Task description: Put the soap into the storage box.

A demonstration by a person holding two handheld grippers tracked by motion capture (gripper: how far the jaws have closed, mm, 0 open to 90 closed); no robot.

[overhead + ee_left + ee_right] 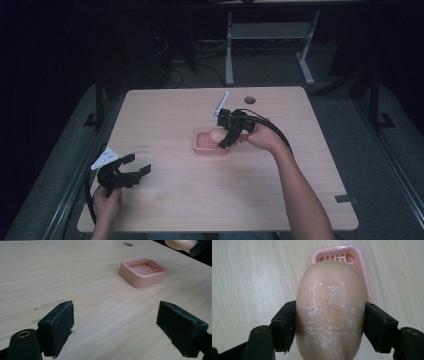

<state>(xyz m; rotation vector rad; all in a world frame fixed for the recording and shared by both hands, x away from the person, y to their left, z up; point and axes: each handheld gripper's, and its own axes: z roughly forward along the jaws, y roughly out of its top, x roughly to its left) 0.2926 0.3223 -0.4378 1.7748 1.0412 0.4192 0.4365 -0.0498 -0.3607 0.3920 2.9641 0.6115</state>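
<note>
A pale peach oval soap bar (329, 312) with white flecks is clamped between the jaws of my right gripper (329, 326). It hangs just above a pink slatted soap dish (207, 143) on the table's middle. In the high view the right gripper (223, 136) tilts down over the dish with the soap (217, 134) at its tips. My left gripper (136, 166) is open near the table's front left, well apart from the dish (142, 272), with nothing between its pads (58, 326).
The light wooden table (280, 200) has a round cable hole (249, 100) near its far edge. A faint smudge (50, 303) marks the wood ahead of the left gripper. Desk legs and cables stand on the floor beyond.
</note>
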